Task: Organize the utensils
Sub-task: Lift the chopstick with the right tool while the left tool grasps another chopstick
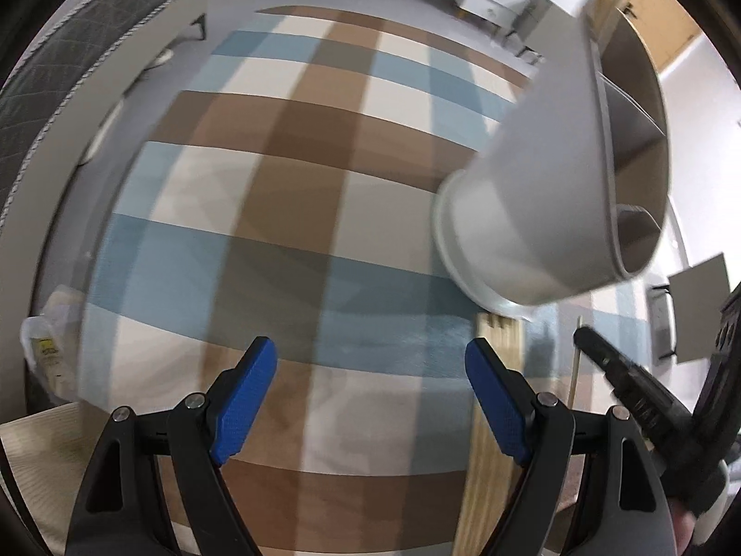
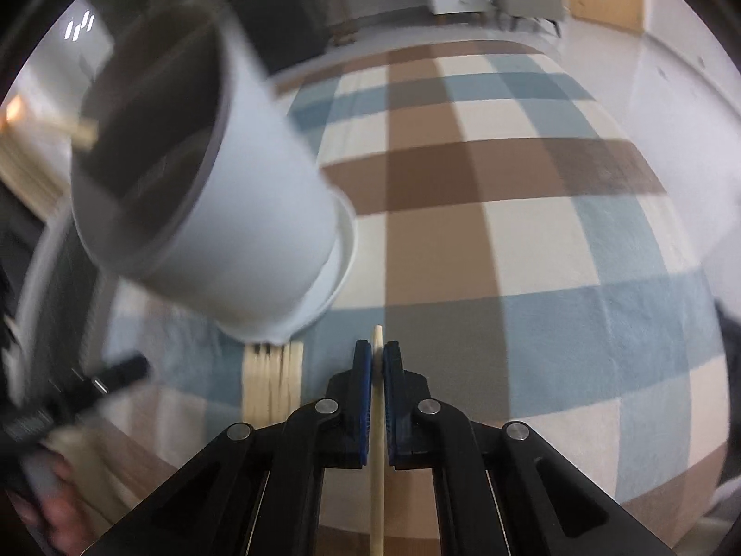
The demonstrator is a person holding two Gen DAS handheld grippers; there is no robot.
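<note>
Your left gripper (image 1: pixel 370 394) hangs with its blue pads (image 1: pixel 243 398) spread wide and nothing between them, over the checked rug (image 1: pixel 278 185). To its right, the white utensil holder (image 1: pixel 546 194) stands on the rug with its divided mouth facing away, and a bundle of pale wooden sticks (image 1: pixel 491 417) lies at its base. Farther right, your right gripper (image 2: pixel 377 361) is clenched on a single wooden stick (image 2: pixel 377 454), just beside the holder's foot.
</note>
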